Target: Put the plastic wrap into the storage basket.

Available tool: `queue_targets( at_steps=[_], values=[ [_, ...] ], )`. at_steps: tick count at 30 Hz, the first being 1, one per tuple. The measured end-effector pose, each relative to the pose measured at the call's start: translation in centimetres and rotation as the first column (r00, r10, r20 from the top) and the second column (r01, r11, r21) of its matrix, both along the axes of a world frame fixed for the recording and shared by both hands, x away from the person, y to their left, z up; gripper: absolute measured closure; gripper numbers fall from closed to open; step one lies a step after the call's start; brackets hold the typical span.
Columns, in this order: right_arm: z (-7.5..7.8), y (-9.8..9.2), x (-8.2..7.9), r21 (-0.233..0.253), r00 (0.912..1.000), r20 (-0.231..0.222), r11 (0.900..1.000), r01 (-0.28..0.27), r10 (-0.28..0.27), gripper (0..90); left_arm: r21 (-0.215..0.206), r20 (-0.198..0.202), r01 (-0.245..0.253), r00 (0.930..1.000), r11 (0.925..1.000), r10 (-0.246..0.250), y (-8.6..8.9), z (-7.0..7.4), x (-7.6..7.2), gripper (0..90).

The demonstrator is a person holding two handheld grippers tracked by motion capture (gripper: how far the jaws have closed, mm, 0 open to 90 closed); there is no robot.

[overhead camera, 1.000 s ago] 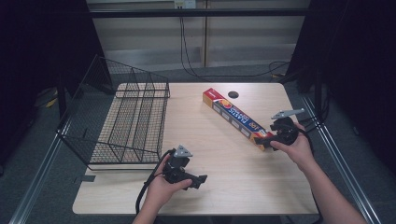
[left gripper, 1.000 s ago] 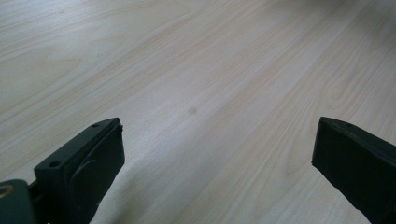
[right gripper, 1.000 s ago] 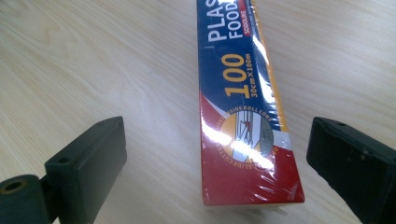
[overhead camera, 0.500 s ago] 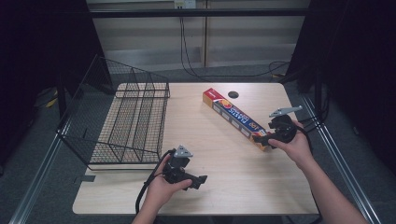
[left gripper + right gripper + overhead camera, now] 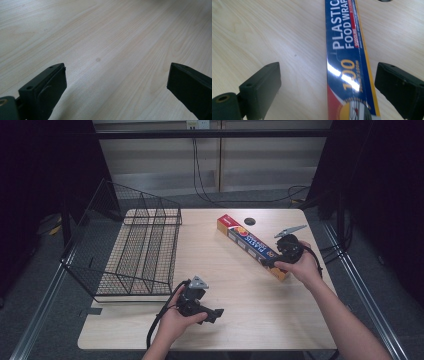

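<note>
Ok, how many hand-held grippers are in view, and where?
2. The left hand-held gripper is open over bare table near the front edge; the right hand-held gripper is open astride the plastic wrap box.

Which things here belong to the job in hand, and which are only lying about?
Probably in the job:
- plastic wrap box, between the open jaws of the right claw
- right claw

Lying about for now:
- wire basket
- left claw, open over bare table
</note>
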State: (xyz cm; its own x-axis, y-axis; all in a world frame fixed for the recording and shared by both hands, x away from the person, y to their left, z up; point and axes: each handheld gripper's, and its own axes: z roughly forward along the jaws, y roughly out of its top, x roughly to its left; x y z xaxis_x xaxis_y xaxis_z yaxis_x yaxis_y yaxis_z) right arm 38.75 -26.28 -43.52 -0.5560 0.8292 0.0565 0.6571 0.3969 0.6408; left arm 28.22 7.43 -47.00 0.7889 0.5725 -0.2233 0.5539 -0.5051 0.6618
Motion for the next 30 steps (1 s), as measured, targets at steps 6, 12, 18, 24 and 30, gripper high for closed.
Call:
queue_targets(
  at_steps=[6,12,18,24,30],
  values=[
    [0.0,0.9,1.7,-0.034,0.9999,-0.006,0.999,0.012,-0.012,8.5,-0.008,0.004,-0.003,1.0000,1.0000,0.003,-0.1,-0.3,0.0,2.4],
    [-0.5,1.3,3.0,-0.026,0.9994,-0.027,0.999,0.019,-0.020,10.3,0.003,0.001,-0.003,1.0000,1.0000,0.003,0.1,-0.2,0.0,2.4],
    [-1.3,1.3,3.9,-0.053,0.9979,-0.060,0.998,0.022,-0.025,14.5,-0.007,0.005,-0.005,1.0000,1.0000,0.005,0.1,-0.3,0.0,2.4],
    [-1.7,1.0,4.4,-0.058,0.9957,-0.085,0.998,0.032,-0.037,16.9,0.010,0.000,-0.005,1.0000,0.9999,0.005,0.2,-0.3,0.1,2.4],
    [-1.4,1.2,4.8,-0.084,0.9943,-0.095,0.996,0.040,-0.048,21.3,0.013,-0.001,-0.002,1.0000,0.9999,0.002,0.2,-0.4,0.1,2.4]
  ],
)
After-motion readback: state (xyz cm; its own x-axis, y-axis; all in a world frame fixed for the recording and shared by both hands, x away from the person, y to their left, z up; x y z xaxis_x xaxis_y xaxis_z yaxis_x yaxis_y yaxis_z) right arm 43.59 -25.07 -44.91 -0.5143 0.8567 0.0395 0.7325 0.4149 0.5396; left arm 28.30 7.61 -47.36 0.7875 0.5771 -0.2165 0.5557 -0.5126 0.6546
